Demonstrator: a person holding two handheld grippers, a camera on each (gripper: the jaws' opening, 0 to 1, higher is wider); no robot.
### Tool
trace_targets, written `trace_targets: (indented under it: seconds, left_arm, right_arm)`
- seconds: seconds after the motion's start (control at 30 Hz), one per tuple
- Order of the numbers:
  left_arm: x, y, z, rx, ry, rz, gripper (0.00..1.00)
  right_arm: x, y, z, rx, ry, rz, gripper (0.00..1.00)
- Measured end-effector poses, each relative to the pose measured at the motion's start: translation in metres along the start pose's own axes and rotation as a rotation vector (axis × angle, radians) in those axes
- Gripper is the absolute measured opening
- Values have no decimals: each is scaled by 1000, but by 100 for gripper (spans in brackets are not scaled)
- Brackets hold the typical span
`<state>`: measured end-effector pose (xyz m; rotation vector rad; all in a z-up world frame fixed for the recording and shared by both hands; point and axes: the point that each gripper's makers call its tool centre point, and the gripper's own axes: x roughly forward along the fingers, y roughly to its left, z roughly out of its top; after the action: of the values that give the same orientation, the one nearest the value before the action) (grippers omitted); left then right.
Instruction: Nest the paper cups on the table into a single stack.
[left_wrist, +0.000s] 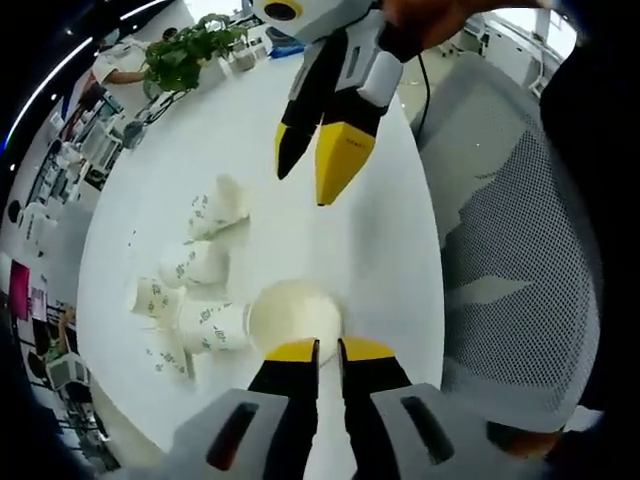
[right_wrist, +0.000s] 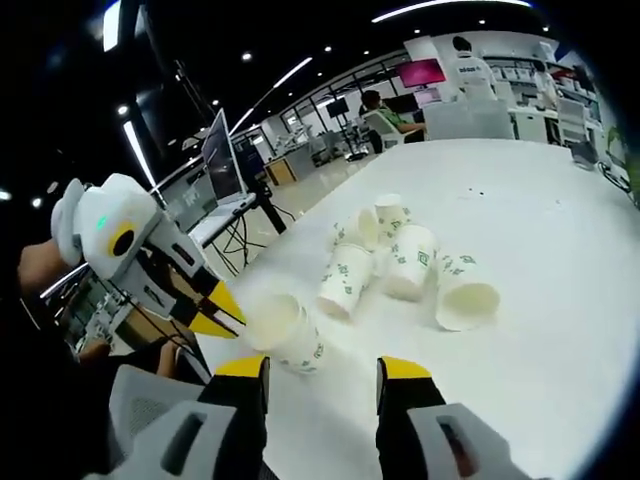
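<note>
While left tongs (right_wrist: 222, 312) grip cup (right_wrist: 285, 332), rim partly hidden.

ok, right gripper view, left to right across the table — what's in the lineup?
Left gripper → cup it holds by the rim → upside-down cup → cup with green print → cup lying on its side, mouth toward the camera. The small cups behind overlap too much to order.

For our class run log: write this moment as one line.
left hand-held gripper: shut on paper cup rim | right hand-held gripper: open, empty | loose cups: lying unstacked on table
</note>
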<state>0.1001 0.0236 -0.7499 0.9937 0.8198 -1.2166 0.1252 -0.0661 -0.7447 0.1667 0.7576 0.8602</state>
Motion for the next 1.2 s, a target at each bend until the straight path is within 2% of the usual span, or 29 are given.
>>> trace_targets:
  seconds: [0.13,0.27,0.4,0.5,0.6,0.7,0.77,0.83,0.97,1.03,1.17,1.2]
  left_arm:
    - [-3,3,1,-37,-31,1,10]
    - [-8,6,7,-149,-119,-33,12]
    - [-15,19,6,-221,-175,-20,18]
    - [-22,37,1,-275,-212,12,21]
    - [-28,51,-1,-327,-255,47,20]
    - [-33,68,-3,-381,-284,90,28]
    - [-32,82,-10,-407,-280,116,33]
    - [-29,98,-16,-420,-268,144,34]
    - [-23,122,-18,-466,-264,188,43]
    - [-15,140,-20,-498,-266,218,46]
    - [-3,167,-22,-535,-275,244,50]
    - [-3,168,-19,-537,-275,242,51]
  right_arm:
    - [0,-4,0,5,0,-3,42]
    - [0,-6,-1,10,1,-5,42]
    - [0,-7,-3,15,-2,-3,43]
    - [0,-9,-5,18,-3,-10,45]
    - [0,-11,-8,11,-1,-15,48]
    - [-2,-6,-9,9,-4,-5,52]
    - [-4,-2,-10,4,-7,-5,54]
    - [-3,-5,-10,-3,-2,-9,54]
    - [-4,-1,-12,-2,-1,-2,57]
    - [-5,3,-13,10,-11,3,59]
    - [-4,3,-18,7,-7,-11,60]
    - [-4,4,-20,4,0,-15,61]
